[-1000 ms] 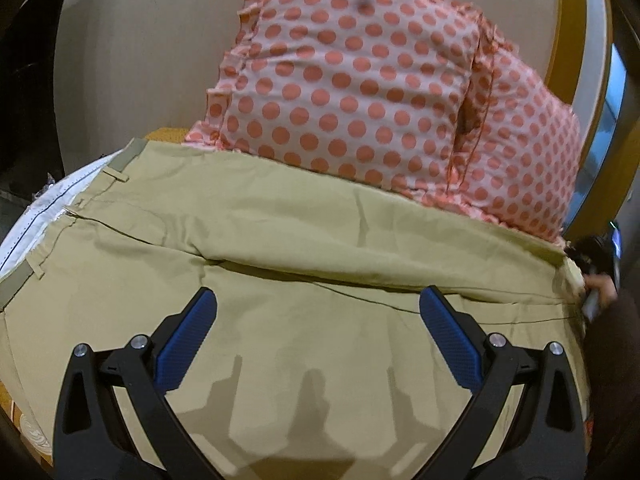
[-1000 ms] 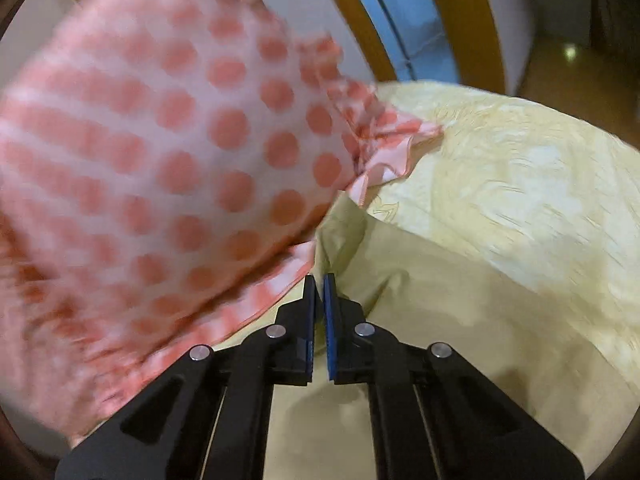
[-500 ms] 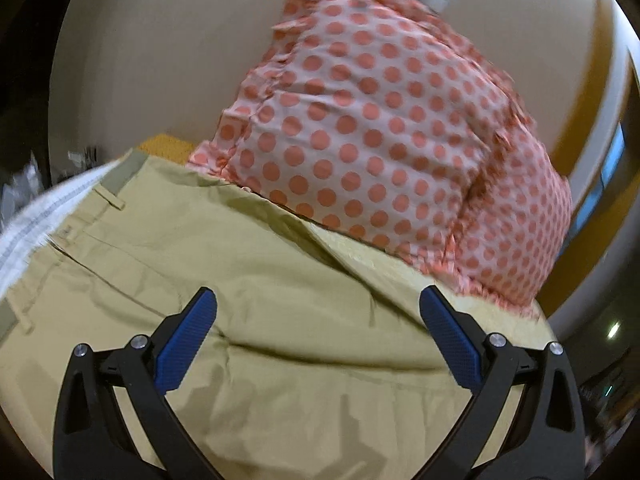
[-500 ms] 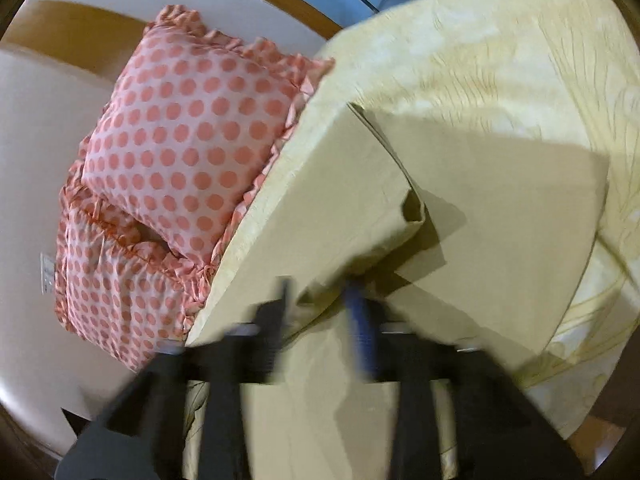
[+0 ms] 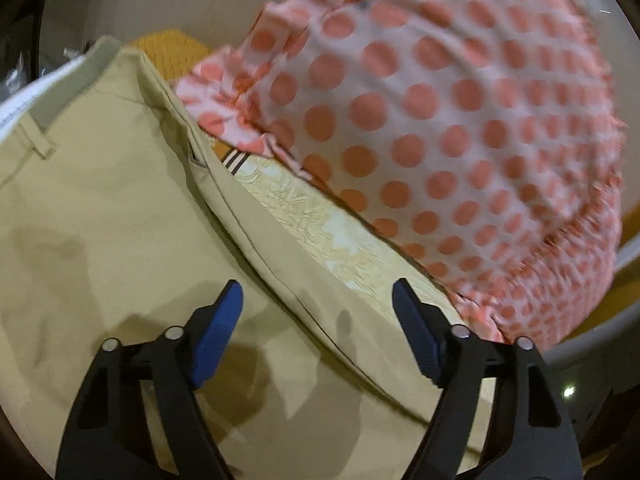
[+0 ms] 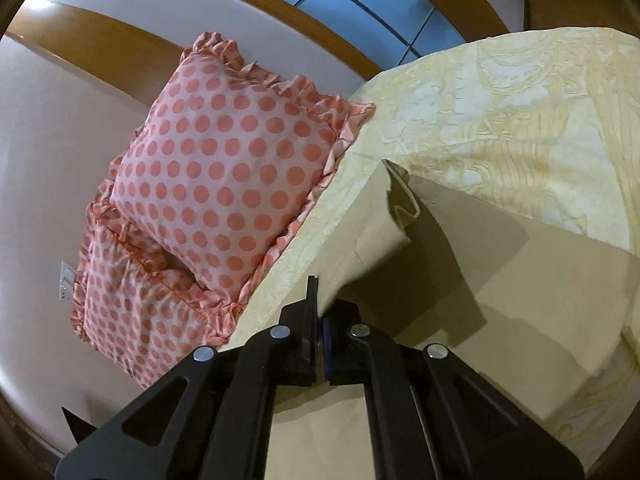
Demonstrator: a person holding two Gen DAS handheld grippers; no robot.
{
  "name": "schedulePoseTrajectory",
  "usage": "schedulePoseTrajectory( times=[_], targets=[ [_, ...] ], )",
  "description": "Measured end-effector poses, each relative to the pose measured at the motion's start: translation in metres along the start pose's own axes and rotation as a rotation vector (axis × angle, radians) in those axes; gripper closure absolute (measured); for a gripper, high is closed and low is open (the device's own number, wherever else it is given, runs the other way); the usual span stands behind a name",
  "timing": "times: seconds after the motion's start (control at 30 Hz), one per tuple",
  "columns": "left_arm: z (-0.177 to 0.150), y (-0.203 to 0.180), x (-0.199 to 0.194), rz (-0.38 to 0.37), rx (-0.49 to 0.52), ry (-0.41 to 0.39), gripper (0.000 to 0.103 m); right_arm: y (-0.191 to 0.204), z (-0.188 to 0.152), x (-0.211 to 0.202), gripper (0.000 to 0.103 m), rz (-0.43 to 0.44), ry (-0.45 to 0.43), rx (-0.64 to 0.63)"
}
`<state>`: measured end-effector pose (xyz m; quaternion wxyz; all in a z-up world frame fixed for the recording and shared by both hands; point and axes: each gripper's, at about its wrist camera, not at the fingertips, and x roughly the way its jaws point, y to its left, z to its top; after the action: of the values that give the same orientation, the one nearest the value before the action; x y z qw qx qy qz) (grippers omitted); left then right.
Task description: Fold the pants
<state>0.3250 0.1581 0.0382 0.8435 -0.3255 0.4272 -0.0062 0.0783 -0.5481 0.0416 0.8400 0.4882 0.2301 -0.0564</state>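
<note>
Khaki pants (image 5: 120,220) lie spread on a bed, waistband at the upper left of the left wrist view. My left gripper (image 5: 318,320) is open and empty, just above the pants near their far seam edge. My right gripper (image 6: 319,304) is shut on the pants (image 6: 372,236), pinching a leg end and holding it lifted above the rest of the leg (image 6: 520,280), which lies flat on the bed.
Two pink polka-dot pillows (image 6: 224,184) lean against the wall at the head of the bed; one also shows in the left wrist view (image 5: 460,120). A pale yellow patterned bedspread (image 6: 520,120) covers the bed. A window with a wooden frame (image 6: 360,0) is behind.
My right gripper has lifted the pinched leg end up and back from the pillows. My left gripper has closed in partly and swung towards the pants' far edge and the pillow.
</note>
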Motion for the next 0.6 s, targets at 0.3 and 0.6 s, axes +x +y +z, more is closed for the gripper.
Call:
schedulePoseTrajectory(
  times=[0.3, 0.6],
  targets=[
    [-0.014, 0.002, -0.04, -0.028, 0.041, -0.072, 0.098, 0.01, 0.012, -0.009, 0.101, 0.041, -0.025, -0.019],
    [-0.172, 0.046, -0.205, -0.098, 0.095, -0.198, 0.098, -0.015, 0.006, -0.07, 0.101, -0.02, -0.09, -0.038]
  ],
)
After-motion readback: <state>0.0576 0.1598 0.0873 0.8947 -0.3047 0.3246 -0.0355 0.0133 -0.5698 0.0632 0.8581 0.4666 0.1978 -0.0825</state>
